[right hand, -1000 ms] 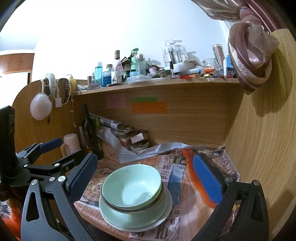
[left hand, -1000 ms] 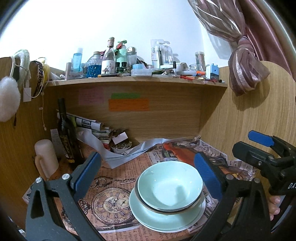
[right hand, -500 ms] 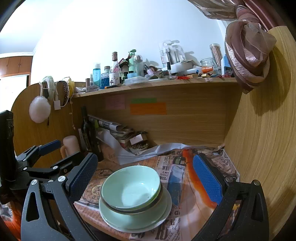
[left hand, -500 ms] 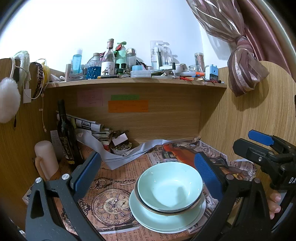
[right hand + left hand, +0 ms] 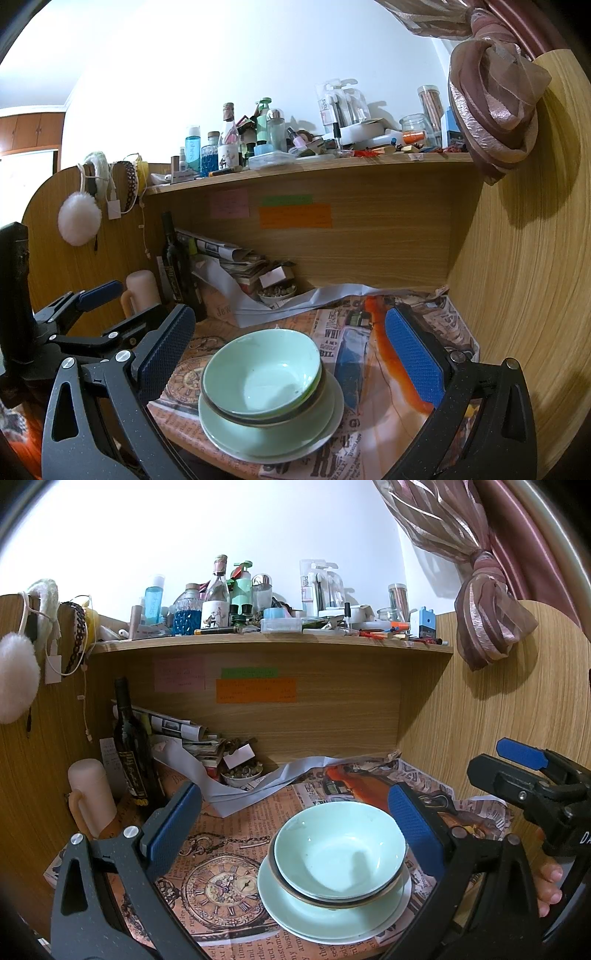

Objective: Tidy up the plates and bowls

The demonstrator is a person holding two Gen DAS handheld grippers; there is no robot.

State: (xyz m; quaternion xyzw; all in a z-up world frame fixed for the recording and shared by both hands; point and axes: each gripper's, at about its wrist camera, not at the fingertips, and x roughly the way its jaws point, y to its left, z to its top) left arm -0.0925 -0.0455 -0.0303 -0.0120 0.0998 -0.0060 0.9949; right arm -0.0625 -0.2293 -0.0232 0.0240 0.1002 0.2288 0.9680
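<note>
**Two open hand-held grippers flanking a stack of dishes**

Two blue pads of the left hand-held gripper (image 5: 295, 829) are standing wide apart in the left wrist view, gripping nothing. Between and just beyond them a pale green bowl (image 5: 340, 849) is sitting upright inside a second bowl with a dark rim (image 5: 332, 899), and both are resting on stacked pale green plates (image 5: 325, 919). The stack is lying on the newspaper-covered tabletop (image 5: 221, 849), over to the right of a printed clock face (image 5: 221, 890). A dark bottle (image 5: 129, 753) is standing at the back left beside a cream mug (image 5: 90, 797). At the right edge the right hand-held gripper (image 5: 524, 775) is showing, with a person's fingertips (image 5: 550, 882) curling beneath it.

In the right wrist view the right hand-held gripper (image 5: 290, 350) is likewise spread, its pads empty. The green bowl (image 5: 260, 371) and the plates (image 5: 273, 439) are sitting between the pads, nearer the left one and close to the tabletop's (image 5: 388, 424) front edge. How many plates are lying under the bowls is hard to count; it looks like two. The left hand-held gripper (image 5: 92, 295) is hanging at the left, beside the mug (image 5: 142, 288). A cluttered shelf (image 5: 314, 164) of bottles is running above.
</note>
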